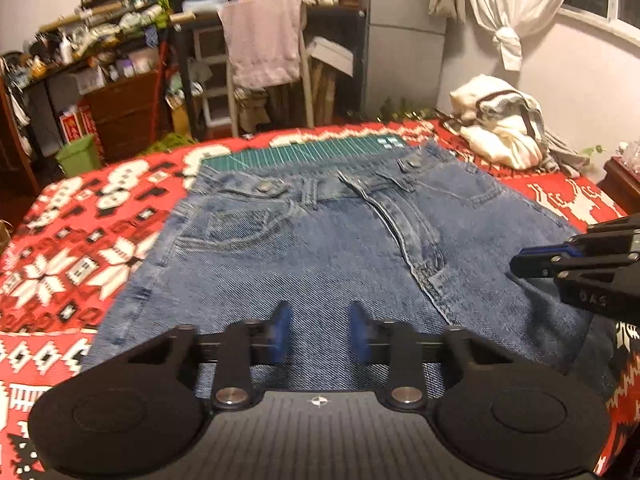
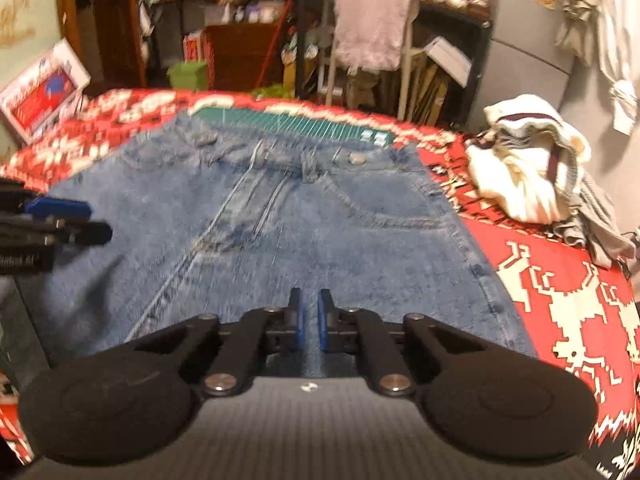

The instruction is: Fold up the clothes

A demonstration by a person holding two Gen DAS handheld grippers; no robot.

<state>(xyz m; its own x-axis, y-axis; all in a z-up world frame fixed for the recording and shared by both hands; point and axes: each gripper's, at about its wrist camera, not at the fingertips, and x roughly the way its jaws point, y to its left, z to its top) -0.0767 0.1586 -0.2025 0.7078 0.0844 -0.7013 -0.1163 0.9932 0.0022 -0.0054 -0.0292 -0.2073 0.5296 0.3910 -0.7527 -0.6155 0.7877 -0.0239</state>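
Note:
Blue denim jeans [image 1: 320, 248] lie flat on a red patterned blanket [image 1: 80, 240], waistband at the far side, over a green cutting mat [image 1: 320, 148]. My left gripper [image 1: 321, 332] hovers over the near part of the jeans, its blue pads wide apart with nothing between them. It also shows at the left edge of the right wrist view as the left gripper [image 2: 68, 220]. My right gripper [image 2: 311, 320] hangs above the jeans [image 2: 320, 220] right of the fly seam, jaws a narrow gap apart with only denim seen beneath. From the left wrist view the right gripper [image 1: 532, 264] enters from the right.
A heap of cream and grey clothes [image 1: 504, 128] lies at the blanket's far right corner, also seen as the clothes heap [image 2: 532, 168]. Behind the bed stand a chair with a pink towel [image 1: 264, 40], cluttered shelves [image 1: 112, 40] and a green bin [image 1: 78, 156].

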